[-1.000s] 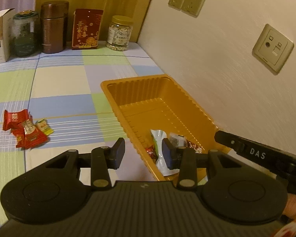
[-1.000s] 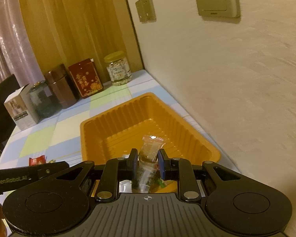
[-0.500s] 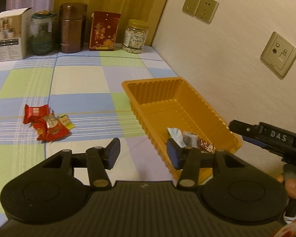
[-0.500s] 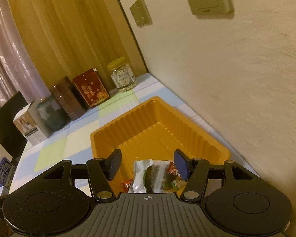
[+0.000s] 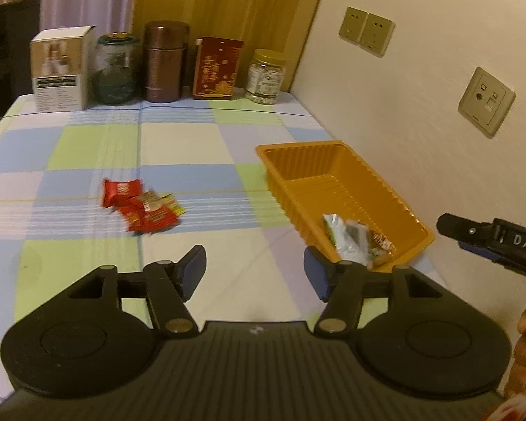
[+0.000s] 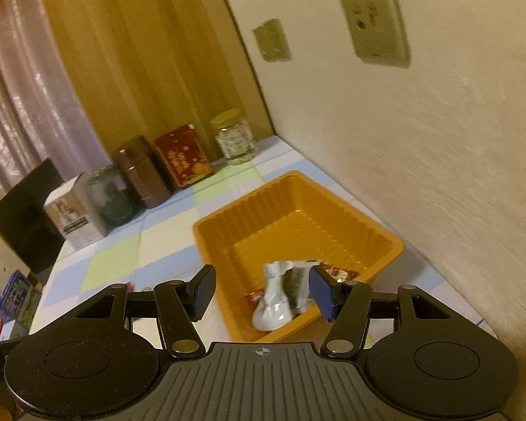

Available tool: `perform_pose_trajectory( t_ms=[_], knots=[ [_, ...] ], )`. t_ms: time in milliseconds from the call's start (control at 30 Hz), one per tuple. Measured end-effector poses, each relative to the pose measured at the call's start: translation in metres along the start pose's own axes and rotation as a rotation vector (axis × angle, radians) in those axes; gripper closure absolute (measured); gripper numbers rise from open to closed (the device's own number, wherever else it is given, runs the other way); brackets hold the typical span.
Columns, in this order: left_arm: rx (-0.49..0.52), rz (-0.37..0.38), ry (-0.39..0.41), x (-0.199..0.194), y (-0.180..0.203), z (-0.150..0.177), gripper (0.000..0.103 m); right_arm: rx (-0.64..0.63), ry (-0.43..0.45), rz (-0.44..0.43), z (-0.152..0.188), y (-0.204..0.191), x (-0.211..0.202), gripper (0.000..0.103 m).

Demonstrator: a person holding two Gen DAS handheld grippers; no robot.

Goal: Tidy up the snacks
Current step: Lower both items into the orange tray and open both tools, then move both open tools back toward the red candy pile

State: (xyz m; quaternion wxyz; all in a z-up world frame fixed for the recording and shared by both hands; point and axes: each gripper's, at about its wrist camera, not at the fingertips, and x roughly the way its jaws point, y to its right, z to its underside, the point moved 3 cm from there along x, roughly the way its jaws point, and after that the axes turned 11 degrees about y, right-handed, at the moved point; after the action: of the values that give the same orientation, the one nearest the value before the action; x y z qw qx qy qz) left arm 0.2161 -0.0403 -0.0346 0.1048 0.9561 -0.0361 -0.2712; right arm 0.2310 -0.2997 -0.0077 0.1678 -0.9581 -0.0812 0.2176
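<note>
Snacks (image 5: 356, 236) in orange tray (image 5: 336, 175), "DAS" on right tool (image 5: 491, 242)

Both wrist views look down-forward over table; share orange tray (image 5: 336, 175) (image 6: 298, 217); right blurrier, perhaps nearer.

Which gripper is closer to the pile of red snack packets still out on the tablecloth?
Left. The left gripper, jaws opening and empty, faces the red snack packets lying just ahead on the cloth. The right gripper, open, hangs over the orange tray, beyond the pile.
</note>
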Motion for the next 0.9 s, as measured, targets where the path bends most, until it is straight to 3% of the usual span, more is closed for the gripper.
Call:
perform_pose_trajectory(
  t_ms=[400, 900],
  knots=[
    [-0.010, -0.079, 0.025, -0.050, -0.045, 0.009, 0.035, -0.055, -0.010, -0.064, 0.016, -0.045, -0.027, 0.044],
    [-0.033, -0.149, 0.047, -0.072, -0.076, 0.007, 0.031, -0.108, -0.022, -0.111, 0.026, -0.076, -0.027, 0.044]
  ],
)
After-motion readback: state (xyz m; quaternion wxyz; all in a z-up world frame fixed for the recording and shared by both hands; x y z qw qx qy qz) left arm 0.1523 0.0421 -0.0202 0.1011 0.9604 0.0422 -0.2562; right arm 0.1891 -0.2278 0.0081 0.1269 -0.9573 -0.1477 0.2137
